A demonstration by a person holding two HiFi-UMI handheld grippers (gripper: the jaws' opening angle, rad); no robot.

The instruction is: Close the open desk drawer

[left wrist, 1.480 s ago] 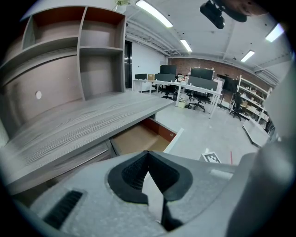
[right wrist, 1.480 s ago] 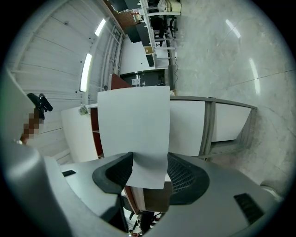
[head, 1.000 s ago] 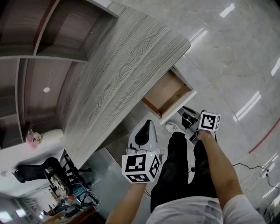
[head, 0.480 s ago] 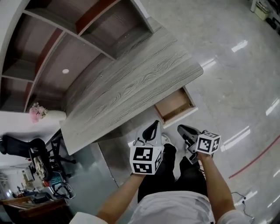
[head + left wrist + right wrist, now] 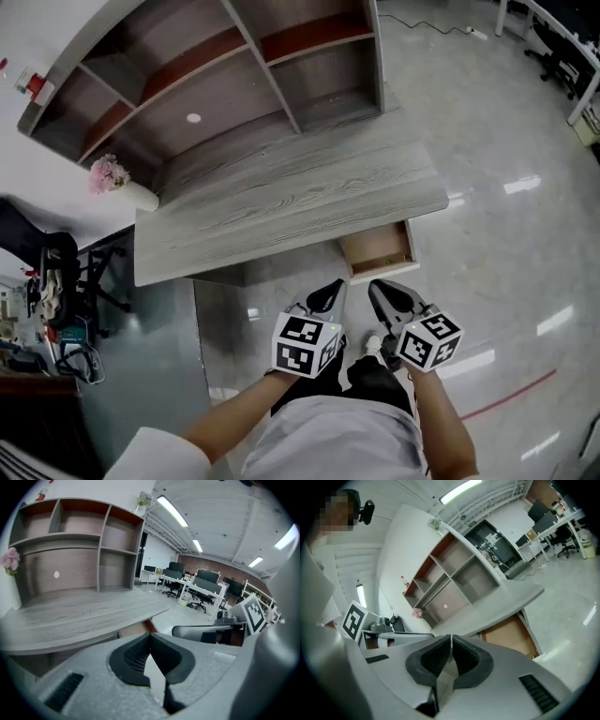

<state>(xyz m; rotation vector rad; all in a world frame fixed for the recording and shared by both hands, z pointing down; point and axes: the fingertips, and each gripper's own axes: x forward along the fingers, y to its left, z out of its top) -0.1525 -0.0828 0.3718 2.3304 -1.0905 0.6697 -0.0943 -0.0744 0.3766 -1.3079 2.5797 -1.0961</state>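
The grey wood desk [image 5: 281, 206] stands in front of me. Its drawer [image 5: 380, 248] is pulled out under the right end, with a brown inside and a white front. Both grippers hang in the air short of the desk, apart from the drawer. My left gripper [image 5: 328, 296] is shut with nothing in it, just left of the drawer. My right gripper [image 5: 380, 292] points at the drawer front; its jaws are closing, the pads meet and hold nothing. The left gripper view shows its pads [image 5: 133, 656] together and the drawer [image 5: 135, 629] beyond. The right gripper view shows the drawer [image 5: 511, 637].
A shelf unit [image 5: 234, 75] rises behind the desk, with pink flowers [image 5: 108, 173] at its left end. A black office chair [image 5: 52, 272] and clutter stand at the far left. Glossy floor with a red line [image 5: 506, 398] lies to the right. Office desks and chairs [image 5: 197, 590] stand farther off.
Both grippers have risen and drawn side by side, and the right one has rolled. The head view has swung, so the desk and open drawer now lie squarely ahead.
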